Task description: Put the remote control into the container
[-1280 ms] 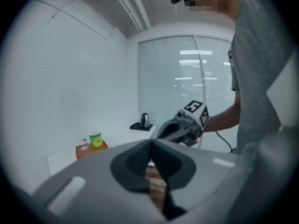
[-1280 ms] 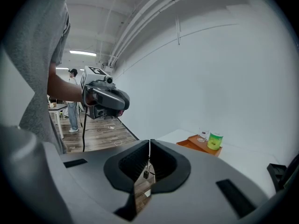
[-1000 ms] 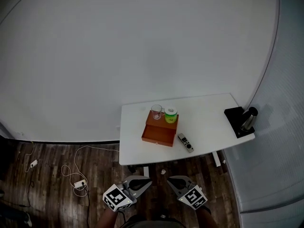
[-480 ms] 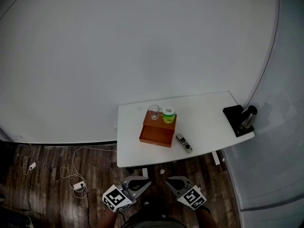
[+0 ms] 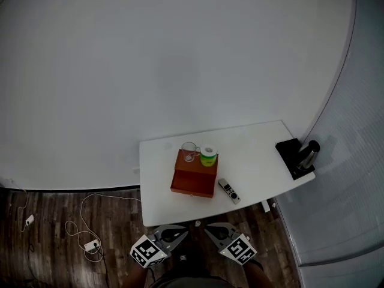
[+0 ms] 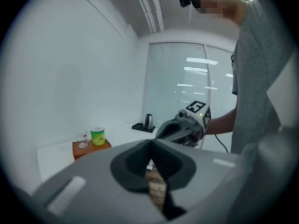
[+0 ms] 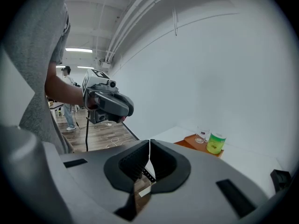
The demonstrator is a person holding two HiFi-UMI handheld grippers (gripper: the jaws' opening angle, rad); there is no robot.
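Left gripper (image 6: 151,146): grey body, black pads pressed together at the tips, nothing between them; plank floor (image 5: 72,209) shows through the slit lower down. Its cube (image 5: 147,251) bears black-and-white square markers, patterns only, no words. Held low at the bottom edge of the head view, over the floor and short of the near edge of the white table (image 5: 258,149), nose aimed at the table and angled slightly inward.

Right gripper (image 7: 149,146): same build, pads likewise closed tip to tip, empty. Marker cube (image 5: 241,249) as above. Held beside the left one, well apart from everything on the table, angled inward to mirror it. A forearm (image 6: 224,122) runs back from it.

Remote control (image 5: 228,191): grey, dark buttons, lying flat on the table near its front edge, just beside the container's right side, outside it. Button legends too small to read.

Container (image 5: 193,177): orange-brown box, left of the table's centre.

Glass mug (image 5: 189,150): on the container's far part; small dark print, illegible.

Canister (image 5: 208,155): green, white top, just right of the mug; label unreadable.

Black tray (image 5: 289,152) with metal flask (image 5: 308,153): at the table's right end.

White cable and power strip (image 5: 90,245): on the floor, left.
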